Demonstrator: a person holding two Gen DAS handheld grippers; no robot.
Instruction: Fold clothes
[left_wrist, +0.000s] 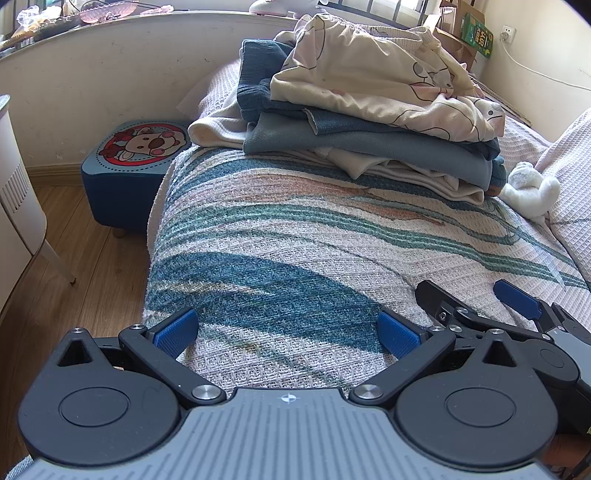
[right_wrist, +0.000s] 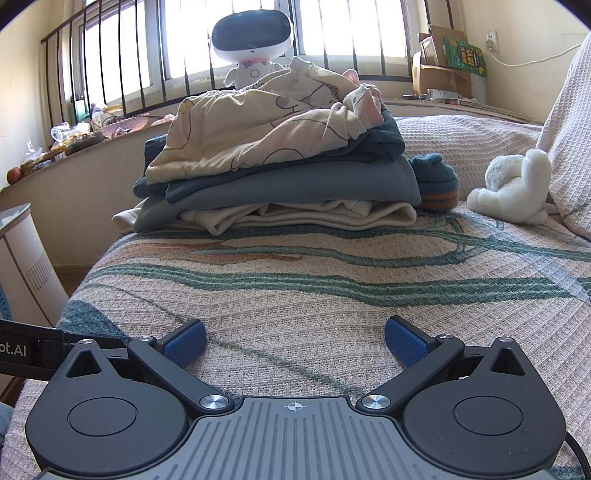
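Left gripper (left_wrist: 286, 332): jaws spread, empty, near side of the stack.
Clothes stack (right_wrist: 277, 177): on the bed (right_wrist: 332, 295); lower layers folded, cream top garment (right_wrist: 258, 129) rumpled, apparently left to fold.
Right gripper (right_wrist: 295, 343): jaws released, empty.

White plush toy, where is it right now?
The white plush toy lies on the bedspread to the right of the clothes pile in both wrist views, beside a pillow at the right edge.
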